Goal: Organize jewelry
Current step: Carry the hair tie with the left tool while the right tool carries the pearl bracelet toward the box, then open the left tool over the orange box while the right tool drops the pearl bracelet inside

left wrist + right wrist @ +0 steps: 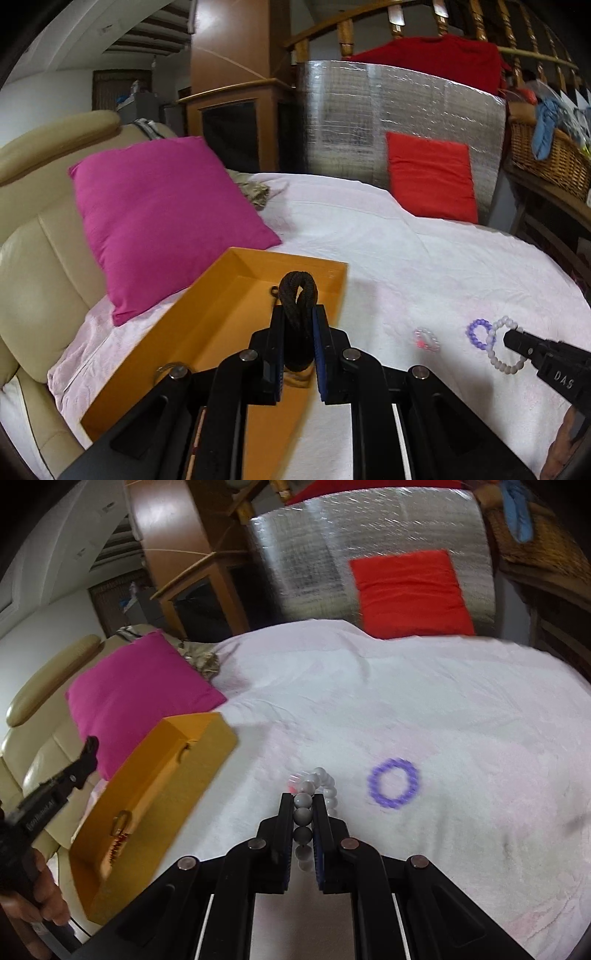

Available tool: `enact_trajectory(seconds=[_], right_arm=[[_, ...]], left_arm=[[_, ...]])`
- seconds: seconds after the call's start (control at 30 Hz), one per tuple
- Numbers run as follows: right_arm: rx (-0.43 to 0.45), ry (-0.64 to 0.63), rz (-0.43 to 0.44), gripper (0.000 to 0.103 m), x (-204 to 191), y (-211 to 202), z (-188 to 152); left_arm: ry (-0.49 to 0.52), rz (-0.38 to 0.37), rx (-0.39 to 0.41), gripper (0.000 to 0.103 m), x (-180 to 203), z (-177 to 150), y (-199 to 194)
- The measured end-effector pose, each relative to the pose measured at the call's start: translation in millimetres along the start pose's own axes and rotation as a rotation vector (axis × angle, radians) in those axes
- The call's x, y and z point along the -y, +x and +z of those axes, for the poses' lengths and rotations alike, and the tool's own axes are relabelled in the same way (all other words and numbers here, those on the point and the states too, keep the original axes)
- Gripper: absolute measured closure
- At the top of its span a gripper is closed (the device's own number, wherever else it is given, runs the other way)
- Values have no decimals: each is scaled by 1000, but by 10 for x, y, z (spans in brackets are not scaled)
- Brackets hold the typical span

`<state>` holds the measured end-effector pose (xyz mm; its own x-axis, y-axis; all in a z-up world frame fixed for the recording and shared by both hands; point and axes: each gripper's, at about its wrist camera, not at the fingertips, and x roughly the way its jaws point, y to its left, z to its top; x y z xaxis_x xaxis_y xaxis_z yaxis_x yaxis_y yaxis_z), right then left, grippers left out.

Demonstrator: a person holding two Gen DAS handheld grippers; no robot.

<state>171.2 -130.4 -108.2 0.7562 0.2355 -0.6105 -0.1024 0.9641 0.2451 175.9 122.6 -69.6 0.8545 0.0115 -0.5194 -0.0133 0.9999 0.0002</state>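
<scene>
My left gripper (pixel 298 312) is shut on a black braided cord loop (pixel 298 288), held over the open orange tray (pixel 221 314). My right gripper (pixel 303 798) is shut on a white bead bracelet (pixel 325 779) above the pale pink cloth. A purple bead bracelet (pixel 393 782) lies on the cloth to its right. In the left wrist view the right gripper (pixel 511 338) comes in from the right with the white bracelet (pixel 495 356) beside the purple bracelet (pixel 478 334). A small clear and pink bracelet (pixel 426 339) lies left of them. The tray (pixel 155 794) holds a gold ring-shaped piece (pixel 123 819).
A magenta pillow (pixel 162 214) leans on the beige sofa (pixel 33 277) behind the tray. A red pillow (pixel 432 177) rests against a silver foil panel (pixel 369 118) at the back. A wicker basket (pixel 546 155) sits at the right. A hand (pixel 40 893) holds the left gripper (pixel 90 747).
</scene>
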Motion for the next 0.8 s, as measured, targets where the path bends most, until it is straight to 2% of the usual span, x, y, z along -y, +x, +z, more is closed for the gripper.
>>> enact_trajectory(seconds=[0.13,0.37,0.57,0.8], right_arm=[[-3,-57,30,93,-389,9,164],[-47,-79,118,93,-994,172,435],[-116,-94,190,93,-1493,525,640],[-233,-71,234,93,-1878,1069,624]], left_arm=[[-39,27,-7,89,-294,-17,-13],[-116,63,-18,89,-684,-41,13],[-175,138,-61,89,-1036,-78,159],[-259,225,-136,89,-1467,-181,303]])
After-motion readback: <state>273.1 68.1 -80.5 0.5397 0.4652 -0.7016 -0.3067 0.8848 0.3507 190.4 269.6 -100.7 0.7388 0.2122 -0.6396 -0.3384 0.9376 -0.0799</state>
